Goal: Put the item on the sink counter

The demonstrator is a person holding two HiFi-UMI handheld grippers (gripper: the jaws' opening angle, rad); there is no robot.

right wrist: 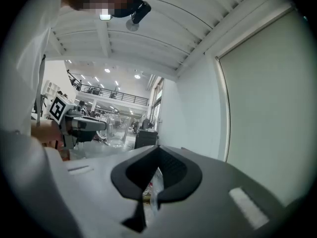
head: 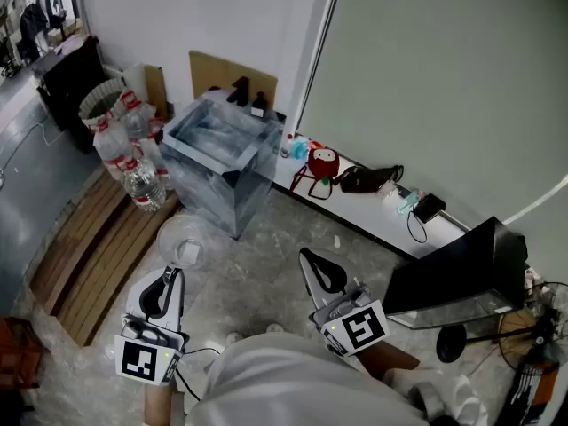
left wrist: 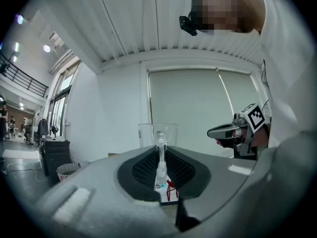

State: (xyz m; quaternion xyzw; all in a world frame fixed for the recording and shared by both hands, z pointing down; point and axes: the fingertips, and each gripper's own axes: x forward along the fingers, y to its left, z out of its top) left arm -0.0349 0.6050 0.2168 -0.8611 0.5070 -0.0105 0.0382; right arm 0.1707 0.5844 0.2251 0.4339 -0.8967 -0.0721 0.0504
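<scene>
Nearest me, my left gripper [head: 173, 272] is pinched tight on the wall of the clear round drinking glass [head: 184, 240]. Gripping by the rim lets the glass ride upright, out ahead of the jaw tips. My right gripper [head: 311, 263], on the near right of the translucent blue-grey box [head: 209, 185], has its jaws together on nothing; a spare hand, I reckon. The glass hangs just short of that box, with clear plastic bottles [head: 133, 171] to the box's left. I can't pick out a sink counter.
</scene>
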